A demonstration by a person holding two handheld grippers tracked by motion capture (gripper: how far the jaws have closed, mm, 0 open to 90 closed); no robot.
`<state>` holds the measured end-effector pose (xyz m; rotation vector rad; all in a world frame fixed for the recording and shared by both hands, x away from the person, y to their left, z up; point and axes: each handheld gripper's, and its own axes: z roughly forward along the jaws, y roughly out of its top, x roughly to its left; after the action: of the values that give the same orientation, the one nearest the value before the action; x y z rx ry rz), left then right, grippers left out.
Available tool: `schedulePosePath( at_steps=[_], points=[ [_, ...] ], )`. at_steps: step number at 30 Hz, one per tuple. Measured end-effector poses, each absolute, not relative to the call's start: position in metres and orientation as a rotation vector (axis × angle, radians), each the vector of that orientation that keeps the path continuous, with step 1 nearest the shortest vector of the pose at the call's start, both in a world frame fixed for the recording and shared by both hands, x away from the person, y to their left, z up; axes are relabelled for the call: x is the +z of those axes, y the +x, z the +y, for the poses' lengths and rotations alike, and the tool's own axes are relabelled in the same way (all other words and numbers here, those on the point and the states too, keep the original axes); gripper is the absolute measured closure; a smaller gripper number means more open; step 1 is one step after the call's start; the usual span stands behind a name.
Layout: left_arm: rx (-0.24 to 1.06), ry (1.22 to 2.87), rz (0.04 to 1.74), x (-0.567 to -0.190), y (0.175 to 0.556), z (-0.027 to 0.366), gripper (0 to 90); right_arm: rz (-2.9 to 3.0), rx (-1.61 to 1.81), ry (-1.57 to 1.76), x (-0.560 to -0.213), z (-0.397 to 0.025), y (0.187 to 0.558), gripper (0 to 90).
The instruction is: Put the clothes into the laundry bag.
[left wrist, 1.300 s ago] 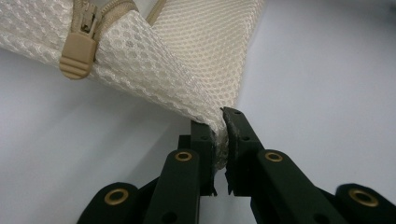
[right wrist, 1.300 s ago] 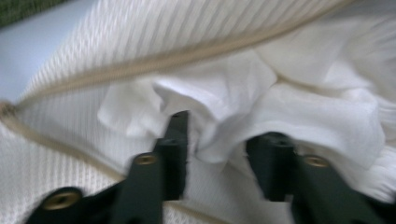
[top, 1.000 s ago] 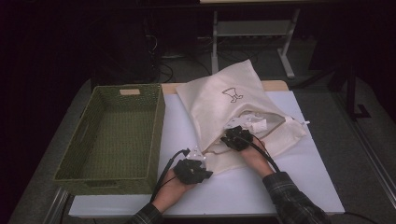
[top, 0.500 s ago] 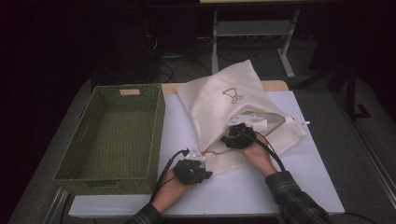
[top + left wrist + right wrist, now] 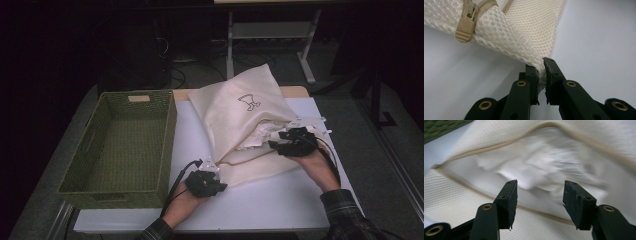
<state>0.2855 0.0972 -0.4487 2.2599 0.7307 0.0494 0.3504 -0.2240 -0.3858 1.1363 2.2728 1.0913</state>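
Moved since a second ago: right tool [image 5: 292,140] has slid out toward the right side of the desk, from the middle of the bag to its open mouth; left tool hasn't budged.
Left tool [image 5: 207,176]: clamped on a corner of the mesh laundry bag [image 5: 240,117], near the front of the desk. In the left gripper view the mesh corner [image 5: 540,68] is pinched right between the black jaws, with a beige zipper pull [image 5: 465,28] up to the left.
Right tool: jaws apart, holding nothing, pointed into the bag's opening. In the right gripper view there's blurry white cloth [image 5: 541,170] inside, framed by the beige zipper edge [image 5: 499,145].
Bag: cream mesh, small printed logo [image 5: 248,101] on top, lying across the middle of the white desk [image 5: 280,205], far edge lifted a bit.
Basket [image 5: 120,185]: green woven one, on the left part of the desk, just beside the bag, not touching it as far as I can tell.
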Motion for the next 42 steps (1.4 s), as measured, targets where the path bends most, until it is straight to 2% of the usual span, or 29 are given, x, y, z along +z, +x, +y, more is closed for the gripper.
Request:
schedulePosePath(
  at_steps=[3, 11, 22, 24, 25, 26, 27, 29, 33, 42],
  points=[
    [0.047, 2.259, 0.734, -0.448, 0.285, 0.097, 81.9, 2.272, 1.067, 1.147, -0.377, -0.243, 0.355, 46.4],
    [0.050, 2.260, 0.735, -0.449, 0.285, 0.097, 81.9, 2.275, 1.023, 1.075, -0.353, -0.256, 0.371, 44.2],
    [0.048, 2.264, 0.733, -0.449, 0.285, 0.097, 82.0, 2.345, 1.001, 1.017, -0.350, -0.244, 0.399, 43.1],
    [0.047, 2.262, 0.734, -0.449, 0.285, 0.097, 82.1, 2.358, 0.997, 1.007, -0.354, -0.241, 0.405, 46.2],
    [0.049, 2.261, 0.736, -0.449, 0.285, 0.097, 82.1, 2.371, 0.980, 1.002, -0.357, -0.238, 0.408, 55.9],
    [0.049, 2.261, 0.736, -0.449, 0.285, 0.097, 82.1, 2.378, 0.969, 1.001, -0.359, -0.237, 0.408, 62.0],
    [0.049, 2.260, 0.735, -0.449, 0.285, 0.098, 82.1, 2.378, 0.969, 1.001, -0.359, -0.237, 0.408, 62.0],
    [0.050, 2.265, 0.731, -0.448, 0.285, 0.099, 82.2, 2.385, 0.955, 0.997, -0.358, -0.238, 0.403, 75.2],
    [0.052, 2.269, 0.729, -0.448, 0.286, 0.099, 82.3, 2.378, 0.975, 0.991, -0.354, -0.242, 0.392, 82.0],
    [0.053, 2.261, 0.734, -0.447, 0.284, 0.098, 82.4, 2.437, 0.961, 0.937, -0.352, -0.256, 0.352, 82.8]
  ],
)
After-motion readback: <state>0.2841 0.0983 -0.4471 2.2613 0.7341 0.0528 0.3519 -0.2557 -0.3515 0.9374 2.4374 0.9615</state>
